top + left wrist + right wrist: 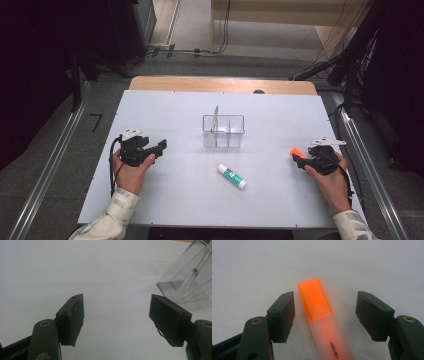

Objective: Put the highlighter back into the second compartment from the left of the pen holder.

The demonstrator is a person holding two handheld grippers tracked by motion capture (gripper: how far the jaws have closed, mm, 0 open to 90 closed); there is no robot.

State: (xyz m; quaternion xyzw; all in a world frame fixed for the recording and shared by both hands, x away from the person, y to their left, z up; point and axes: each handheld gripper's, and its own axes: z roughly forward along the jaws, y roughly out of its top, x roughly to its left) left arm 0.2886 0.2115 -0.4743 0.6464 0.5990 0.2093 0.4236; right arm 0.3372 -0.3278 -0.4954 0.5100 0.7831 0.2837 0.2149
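An orange highlighter (315, 300) with a bright cap and a frosted body lies on the white table (165, 110) at its right side. My right gripper (325, 306) straddles it, the jaws apart on either side and the pads clear of the pen. From above, the highlighter's orange cap (296, 151) pokes out at the tip of the right gripper (298, 159). My left gripper (159, 148) rests at the table's left, open, with bare table between its jaws (116, 305). A white and green glue stick (231, 176) lies near the table's middle.
A clear plastic organizer (223, 131) with dividers stands at the table's centre, ahead and to the right of the left gripper (190, 277). A wooden strip runs along the table's far edge (222, 84). Cables and dark equipment stand on the floor beyond.
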